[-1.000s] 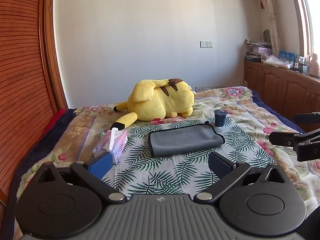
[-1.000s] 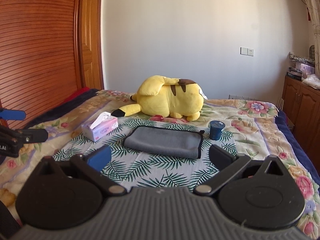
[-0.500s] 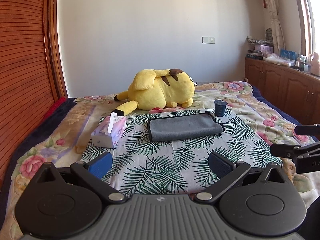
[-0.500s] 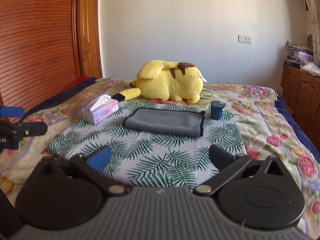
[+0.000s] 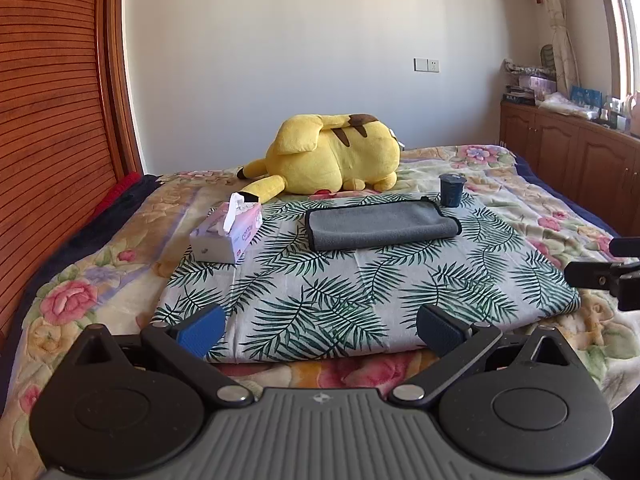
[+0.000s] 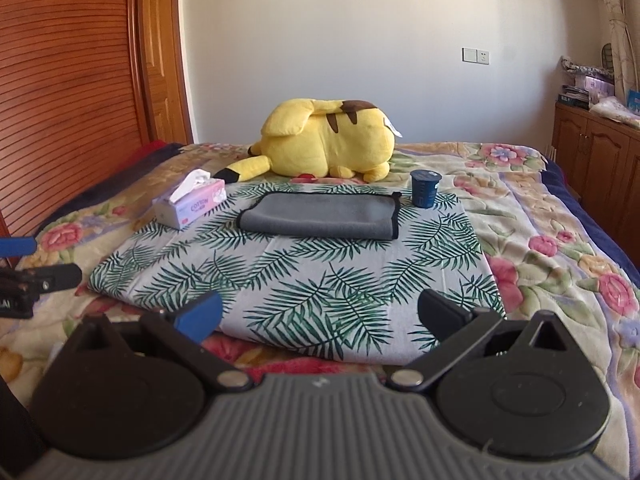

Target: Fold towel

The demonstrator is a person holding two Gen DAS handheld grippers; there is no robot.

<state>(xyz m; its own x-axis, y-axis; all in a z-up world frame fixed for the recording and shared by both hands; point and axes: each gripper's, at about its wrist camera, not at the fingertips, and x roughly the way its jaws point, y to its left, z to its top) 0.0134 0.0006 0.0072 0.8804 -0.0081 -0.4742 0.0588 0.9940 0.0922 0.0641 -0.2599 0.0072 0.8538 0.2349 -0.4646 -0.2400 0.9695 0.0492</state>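
Both grippers hang low over the near edge of the bed, well short of the work. The left gripper (image 5: 318,330) fills the bottom of its frame with jaws spread wide, nothing between them. Same story on the right gripper (image 6: 320,316): jaws wide apart, empty.

The folded grey microfibre towel with black trim (image 5: 380,224) lies flat at frame centre, on the far half of the palm-leaf printed cloth (image 5: 360,280). Just right of its far corner stands a small dark blue cup (image 5: 452,190), close but apart. Left of the towel sits a pink and white tissue box (image 5: 228,232), a tissue poking up. Behind it all, a yellow plush toy (image 5: 332,154) sprawls on the floral bedspread (image 5: 560,208).
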